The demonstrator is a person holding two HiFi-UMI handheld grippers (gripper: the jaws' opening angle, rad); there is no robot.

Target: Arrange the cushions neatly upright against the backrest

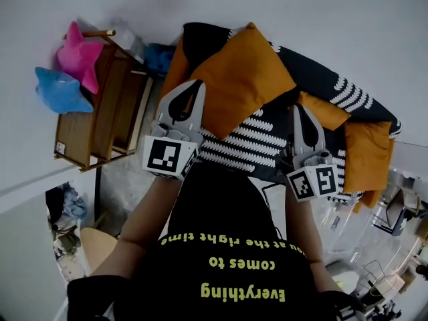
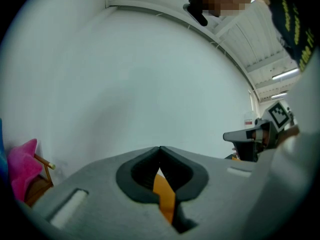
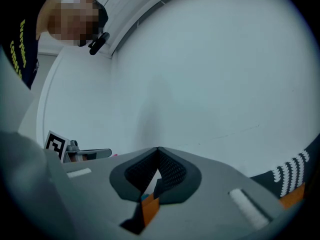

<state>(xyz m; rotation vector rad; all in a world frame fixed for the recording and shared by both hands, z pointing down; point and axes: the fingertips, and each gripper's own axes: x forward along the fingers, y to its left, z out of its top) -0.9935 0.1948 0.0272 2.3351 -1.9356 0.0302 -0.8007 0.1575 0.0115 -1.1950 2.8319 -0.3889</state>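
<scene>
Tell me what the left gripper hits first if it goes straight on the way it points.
The white wall, most likely: the left gripper, shut on the orange cushion, faces only bare wall in its own view. Depth is unclear, and anything lower is hidden behind the gripper.

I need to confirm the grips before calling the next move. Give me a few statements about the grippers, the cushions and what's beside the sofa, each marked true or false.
1. The left gripper and right gripper both have their jaws closed, with orange fabric showing between them. True.
2. The large orange cushion lies flat on the floor. False: it is up over the sofa, between the two grippers.
3. The sofa is black with white markings. True.
4. The pink star and blue star sit on the sofa. False: they are at the wooden rack beside it.
</scene>
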